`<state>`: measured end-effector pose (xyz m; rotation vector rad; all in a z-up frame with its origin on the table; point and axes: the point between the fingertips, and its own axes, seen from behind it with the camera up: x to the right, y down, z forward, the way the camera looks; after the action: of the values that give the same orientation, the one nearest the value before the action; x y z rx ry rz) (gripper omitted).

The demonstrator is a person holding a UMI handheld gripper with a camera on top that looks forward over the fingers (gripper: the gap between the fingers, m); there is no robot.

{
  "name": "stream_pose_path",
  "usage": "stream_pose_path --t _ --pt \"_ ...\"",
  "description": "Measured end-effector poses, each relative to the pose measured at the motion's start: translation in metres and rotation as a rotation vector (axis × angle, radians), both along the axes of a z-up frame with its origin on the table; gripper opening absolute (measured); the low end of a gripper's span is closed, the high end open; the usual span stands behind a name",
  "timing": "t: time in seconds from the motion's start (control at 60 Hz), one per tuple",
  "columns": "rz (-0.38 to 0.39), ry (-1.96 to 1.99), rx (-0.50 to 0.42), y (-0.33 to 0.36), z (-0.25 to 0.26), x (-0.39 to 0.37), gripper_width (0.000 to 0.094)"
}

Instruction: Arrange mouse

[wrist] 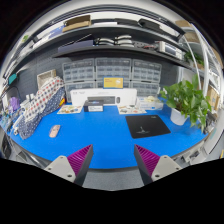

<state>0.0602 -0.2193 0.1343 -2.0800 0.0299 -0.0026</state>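
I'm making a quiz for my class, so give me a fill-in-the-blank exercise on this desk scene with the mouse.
1. The table top is coloured ____.
2. The black mouse pad lies just in front of the leafy green ____.
3. The mouse lies apart from the mouse pad, not ____ it.
4. The gripper fingers stand ____, with nothing between them.

Missing words: blue; plant; on; open
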Motion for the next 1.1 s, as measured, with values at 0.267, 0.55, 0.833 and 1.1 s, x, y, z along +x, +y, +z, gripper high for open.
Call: stream_pose_path --t 0.267,0.55,0.833,1.1 --pt "0.08 0.007 -0.082 0.005 -0.053 -0.064 0.0829" --pt "0.219 0.054 -0.185 0.023 -0.117 -0.201 0.0821" --pt "0.301 0.067 -0.2 0.105 -0.134 -0.314 0.0823" --pt "0.279 0.057 -0.208 0.194 -0.141 -0.36 0.0806"
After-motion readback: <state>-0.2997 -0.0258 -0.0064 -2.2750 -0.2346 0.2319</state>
